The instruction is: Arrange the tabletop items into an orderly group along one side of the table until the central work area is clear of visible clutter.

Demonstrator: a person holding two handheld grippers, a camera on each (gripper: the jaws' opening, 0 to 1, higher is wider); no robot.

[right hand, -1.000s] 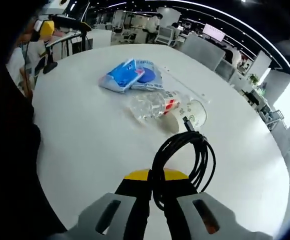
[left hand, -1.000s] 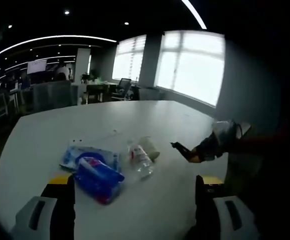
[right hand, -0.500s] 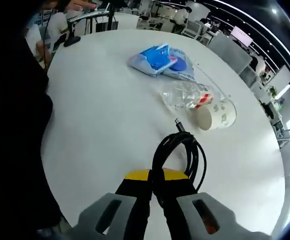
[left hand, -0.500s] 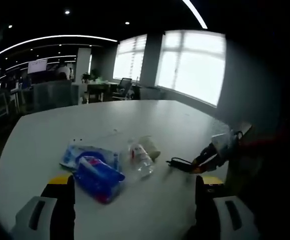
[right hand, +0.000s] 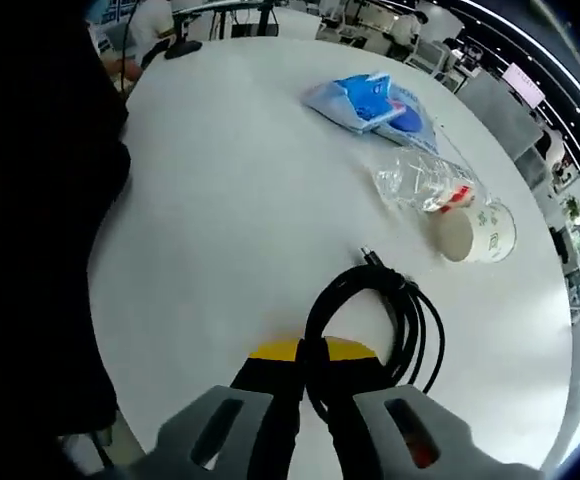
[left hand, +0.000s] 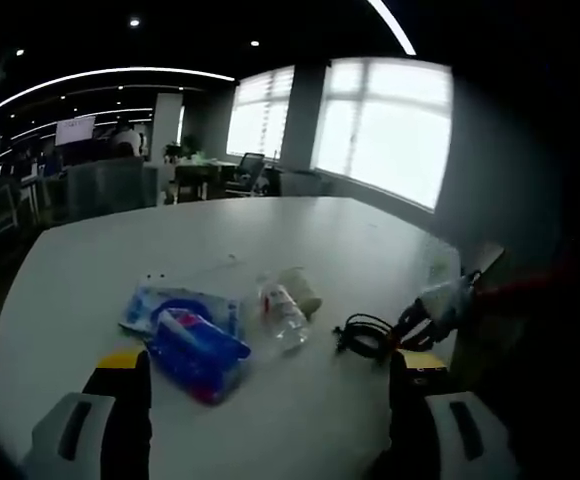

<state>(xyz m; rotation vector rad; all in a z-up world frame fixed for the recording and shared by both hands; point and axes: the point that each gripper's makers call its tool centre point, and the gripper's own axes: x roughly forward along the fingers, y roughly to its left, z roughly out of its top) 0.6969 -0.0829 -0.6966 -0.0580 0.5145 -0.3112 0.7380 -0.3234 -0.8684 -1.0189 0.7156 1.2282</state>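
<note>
My right gripper [right hand: 315, 378] is shut on a coiled black cable [right hand: 410, 300], whose loop lies low over the white table [right hand: 230, 220]. In the left gripper view the same cable [left hand: 365, 336] rests on the table near its right edge, with the right gripper [left hand: 438, 304] reaching in from the right. Beyond the cable lie a paper cup on its side [right hand: 478, 232], a crushed clear bottle [right hand: 422, 184] and two blue packets [right hand: 366, 100]. My left gripper [left hand: 265, 390] stands open and wide with nothing between its jaws, just short of the blue packet [left hand: 198, 352], bottle [left hand: 283, 316] and cup [left hand: 301, 291].
A person's dark sleeve [right hand: 40, 230] fills the left of the right gripper view. The round table's near edge [right hand: 110, 400] runs close below the cable. Desks, chairs and bright windows [left hand: 380, 130] lie beyond the table's far side.
The right gripper has carried the cable down and toward the table's near right edge; the coil now lies on the tabletop. The left gripper has held still.
</note>
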